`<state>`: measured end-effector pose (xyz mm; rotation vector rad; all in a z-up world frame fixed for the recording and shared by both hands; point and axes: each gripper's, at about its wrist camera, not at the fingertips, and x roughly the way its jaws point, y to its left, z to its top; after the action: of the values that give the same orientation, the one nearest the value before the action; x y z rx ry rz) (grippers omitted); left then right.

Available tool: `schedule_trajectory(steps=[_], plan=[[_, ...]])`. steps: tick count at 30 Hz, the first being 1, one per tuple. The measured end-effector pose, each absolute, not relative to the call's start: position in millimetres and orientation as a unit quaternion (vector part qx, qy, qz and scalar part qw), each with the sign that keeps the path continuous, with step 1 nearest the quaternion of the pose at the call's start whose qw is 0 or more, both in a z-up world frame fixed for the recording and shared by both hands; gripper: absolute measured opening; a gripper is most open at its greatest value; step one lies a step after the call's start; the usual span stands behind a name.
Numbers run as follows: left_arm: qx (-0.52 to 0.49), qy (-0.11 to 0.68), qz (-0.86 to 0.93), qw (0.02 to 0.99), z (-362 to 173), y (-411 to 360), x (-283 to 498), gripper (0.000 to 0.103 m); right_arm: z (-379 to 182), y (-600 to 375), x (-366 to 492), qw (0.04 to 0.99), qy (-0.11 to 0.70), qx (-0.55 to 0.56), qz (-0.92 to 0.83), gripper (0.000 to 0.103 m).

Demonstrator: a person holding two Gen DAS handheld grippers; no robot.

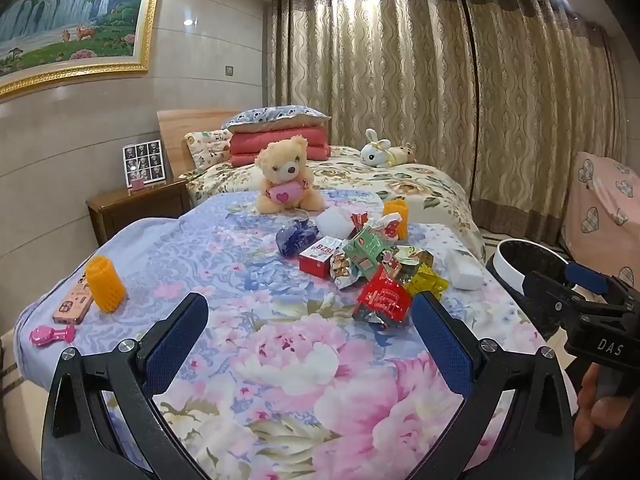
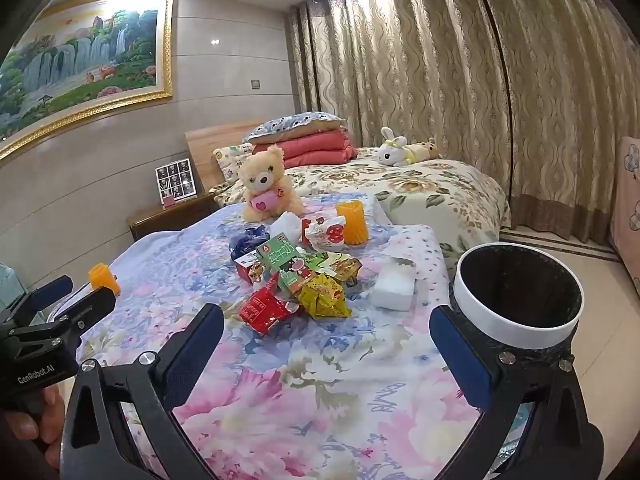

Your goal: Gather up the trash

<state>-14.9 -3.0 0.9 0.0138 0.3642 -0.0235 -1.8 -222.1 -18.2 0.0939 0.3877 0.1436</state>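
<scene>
A pile of trash lies mid-bed on the floral sheet: a red wrapper (image 1: pixel 383 300) (image 2: pixel 264 309), a yellow wrapper (image 2: pixel 325 295), a green carton (image 1: pixel 366 251) (image 2: pixel 282 261), a red box (image 1: pixel 318 258), a blue bag (image 1: pixel 295 236) and white foam blocks (image 2: pixel 394 283). A white-rimmed black bin (image 2: pixel 518 294) (image 1: pixel 520 264) stands at the bed's right side. My left gripper (image 1: pixel 310 316) is open and empty, just short of the red wrapper. My right gripper (image 2: pixel 326 330) is open and empty, near the pile, its right finger (image 2: pixel 460 354) by the bin.
A teddy bear (image 1: pixel 285 176) sits behind the pile. Orange ribbed cylinders (image 1: pixel 105 284) (image 2: pixel 352 222), a pink phone (image 1: pixel 74 300) and a pink toy (image 1: pixel 52 336) lie on the bed (image 1: pixel 256 360). A nightstand (image 1: pixel 136 208) stands left, curtains behind.
</scene>
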Motion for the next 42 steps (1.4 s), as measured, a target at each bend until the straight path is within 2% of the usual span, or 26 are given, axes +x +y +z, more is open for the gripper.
schedule_trajectory(steps=[42], plan=[[-0.001, 0.195, -0.019, 0.981, -10, -2, -8, 0.103, -25, -223, 1, 0.973, 0.211, 0.063, 0.076, 0.103]])
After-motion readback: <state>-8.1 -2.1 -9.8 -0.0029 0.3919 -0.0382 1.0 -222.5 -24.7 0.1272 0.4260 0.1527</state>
